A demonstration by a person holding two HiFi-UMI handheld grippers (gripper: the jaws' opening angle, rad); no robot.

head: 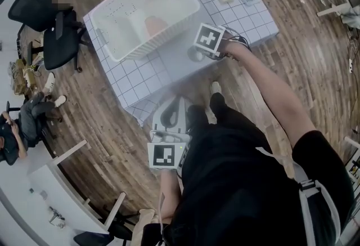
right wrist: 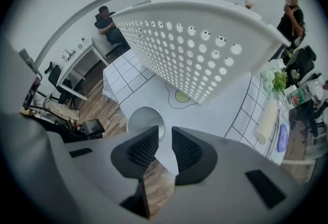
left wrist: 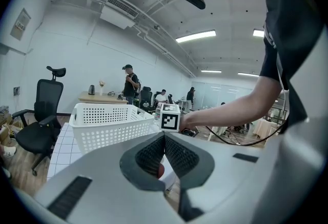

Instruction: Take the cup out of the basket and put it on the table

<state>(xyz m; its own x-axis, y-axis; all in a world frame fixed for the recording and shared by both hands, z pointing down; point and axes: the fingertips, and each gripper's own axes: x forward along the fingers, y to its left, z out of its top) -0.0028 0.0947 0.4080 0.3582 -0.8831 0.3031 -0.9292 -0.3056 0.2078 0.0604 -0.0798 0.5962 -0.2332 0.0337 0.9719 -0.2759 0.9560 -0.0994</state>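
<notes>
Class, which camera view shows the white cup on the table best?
The right gripper view: the cup stands just beyond the right gripper's parted jaws, its round mouth clear. The head view shows it small, partly under that gripper; the left gripper view does not show it.

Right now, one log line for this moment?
cup: on table beside basket | right claw: open at cup | left claw: shut, empty

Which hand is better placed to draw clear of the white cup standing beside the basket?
Right. The right gripper points down over the round white cup standing on the checked table, fingers apart; the left gripper is held back near the person's body, shut.
</notes>
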